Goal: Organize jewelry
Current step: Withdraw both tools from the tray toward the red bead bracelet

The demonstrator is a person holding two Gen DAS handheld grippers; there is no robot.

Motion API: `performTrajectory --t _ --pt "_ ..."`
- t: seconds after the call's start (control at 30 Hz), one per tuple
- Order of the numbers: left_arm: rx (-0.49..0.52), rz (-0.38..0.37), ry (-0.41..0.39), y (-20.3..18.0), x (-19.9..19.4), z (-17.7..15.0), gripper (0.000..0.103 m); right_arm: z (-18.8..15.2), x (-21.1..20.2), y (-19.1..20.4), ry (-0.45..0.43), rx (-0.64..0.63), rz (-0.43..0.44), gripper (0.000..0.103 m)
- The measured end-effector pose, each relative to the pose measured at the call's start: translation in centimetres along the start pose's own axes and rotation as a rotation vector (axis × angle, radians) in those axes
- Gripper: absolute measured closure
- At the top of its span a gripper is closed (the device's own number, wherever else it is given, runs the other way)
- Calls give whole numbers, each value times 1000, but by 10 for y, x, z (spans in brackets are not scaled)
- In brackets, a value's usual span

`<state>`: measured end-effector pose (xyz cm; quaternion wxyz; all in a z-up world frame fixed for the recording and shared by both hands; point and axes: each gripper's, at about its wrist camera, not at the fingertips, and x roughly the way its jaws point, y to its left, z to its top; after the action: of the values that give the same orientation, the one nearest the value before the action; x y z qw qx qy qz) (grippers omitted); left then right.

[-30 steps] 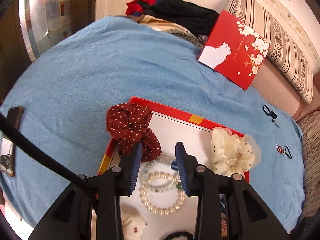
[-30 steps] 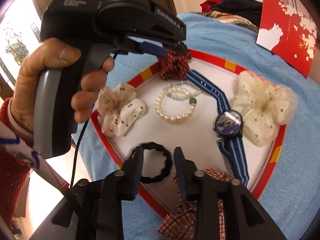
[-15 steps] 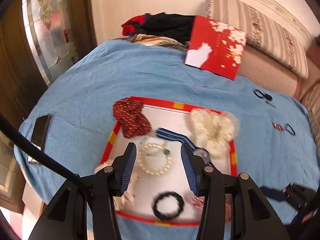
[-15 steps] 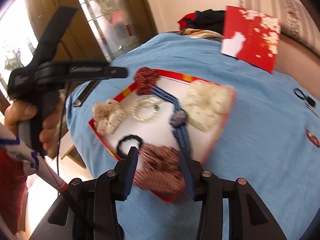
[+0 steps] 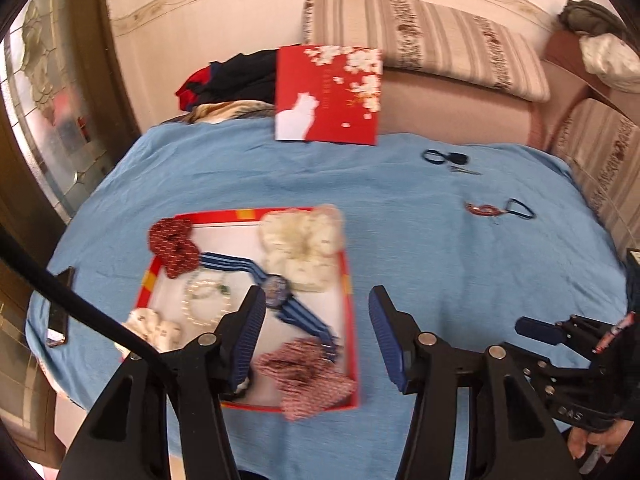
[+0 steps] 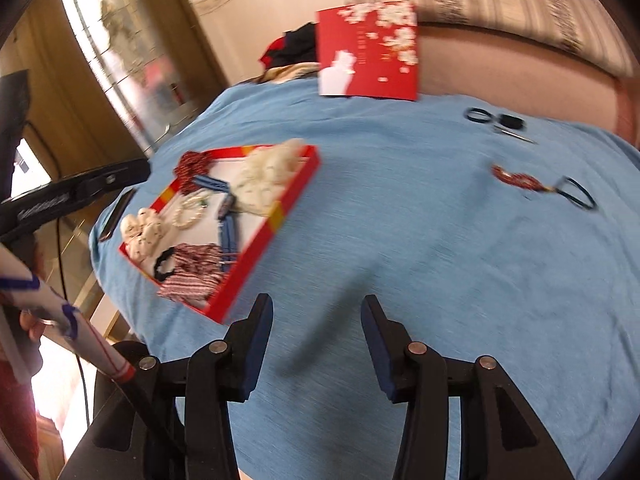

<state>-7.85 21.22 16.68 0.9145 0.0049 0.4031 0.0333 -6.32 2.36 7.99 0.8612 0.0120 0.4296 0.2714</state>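
Note:
A red-rimmed tray [image 5: 349, 280] [image 6: 276, 220] lies on the blue cloth at the left. It holds a pearl bracelet [image 5: 206, 300], a blue striped watch [image 5: 278, 288], a cream scrunchie [image 5: 304, 240], a dark red dotted scrunchie [image 5: 172, 244], a red checked scrunchie [image 5: 304, 372] and a small cream one [image 5: 154, 326]. A red charm with a dark loop [image 5: 498, 209] [image 6: 536, 184] and scissors [image 5: 450, 159] [image 6: 500, 122] lie on the cloth to the right. My left gripper [image 5: 316, 332] is open and empty, high above the tray's right edge. My right gripper [image 6: 316, 344] is open and empty over bare cloth.
A red card with a white cat [image 5: 328, 94] leans against the striped sofa [image 5: 432, 52] at the back. A pile of clothes [image 5: 232, 80] lies back left. A phone [image 5: 60, 308] lies at the cloth's left edge.
Both grippers have pulled back and up from the tray and swung right. Their jaws have opened wider. The whole tray and the right side of the cloth have come into view.

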Motion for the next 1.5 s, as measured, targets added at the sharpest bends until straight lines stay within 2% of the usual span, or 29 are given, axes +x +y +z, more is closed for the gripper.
performTrajectory --t 0.43,0.6,1.07,1.5 --pt "-25 -92 76 -60 -4 -21 47 -36 -44 -73 -41 175 -86 53" --pt "-5 -86 111 -76 2 -32 47 -43 -55 -87 -56 208 -104 53" --pt "96 -45 103 -103 8 -39 47 -57 -57 -117 -39 265 -140 52" --pt "172 -20 137 -123 44 -31 47 -50 -43 -146 -21 303 -160 51"
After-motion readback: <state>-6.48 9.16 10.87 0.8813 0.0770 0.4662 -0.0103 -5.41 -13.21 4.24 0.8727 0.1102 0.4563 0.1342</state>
